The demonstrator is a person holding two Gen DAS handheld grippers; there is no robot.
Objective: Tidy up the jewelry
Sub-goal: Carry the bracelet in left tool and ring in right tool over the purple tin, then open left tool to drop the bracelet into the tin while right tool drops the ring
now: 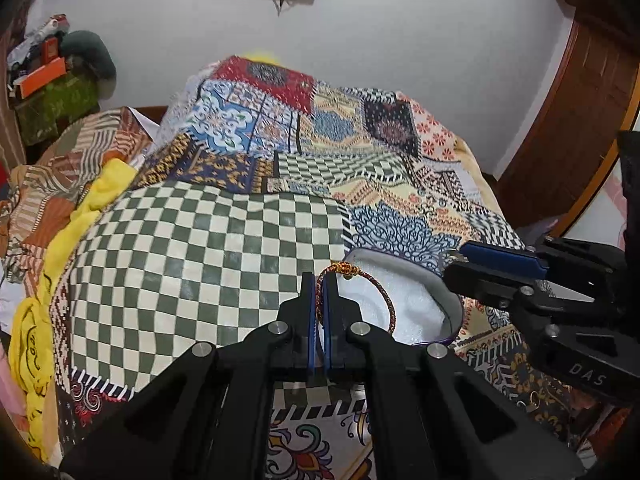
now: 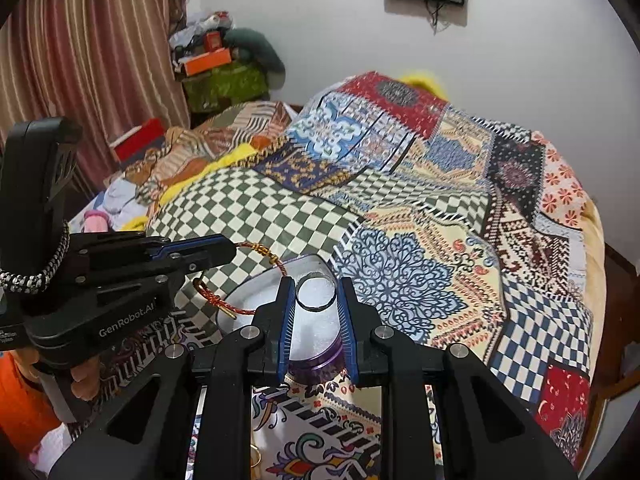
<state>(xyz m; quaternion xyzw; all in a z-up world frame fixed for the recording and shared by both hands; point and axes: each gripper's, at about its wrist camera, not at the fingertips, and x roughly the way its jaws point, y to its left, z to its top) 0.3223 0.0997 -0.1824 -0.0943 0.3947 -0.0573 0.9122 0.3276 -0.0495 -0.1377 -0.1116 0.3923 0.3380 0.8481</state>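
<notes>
My left gripper (image 1: 319, 280) is shut on a red-and-gold woven thread bracelet (image 1: 386, 300) and holds it just above the left rim of a round tin (image 1: 454, 304) lined with white foam. The right wrist view shows the same bracelet (image 2: 276, 260) hanging from the left gripper (image 2: 230, 252) over the tin (image 2: 320, 364). My right gripper (image 2: 316, 284) holds a dark, thin bangle (image 2: 306, 305) between its fingers, over the tin's foam. In the left wrist view the right gripper (image 1: 450, 262) sits at the tin's right side.
The tin rests on a bed covered by a patchwork quilt (image 1: 240, 248) with a green-and-white checkered patch. Yellow cloth (image 1: 36, 320) and rumpled bedding lie at the left. A small gold ring (image 2: 255, 458) lies on the quilt near me. A wall is behind the bed.
</notes>
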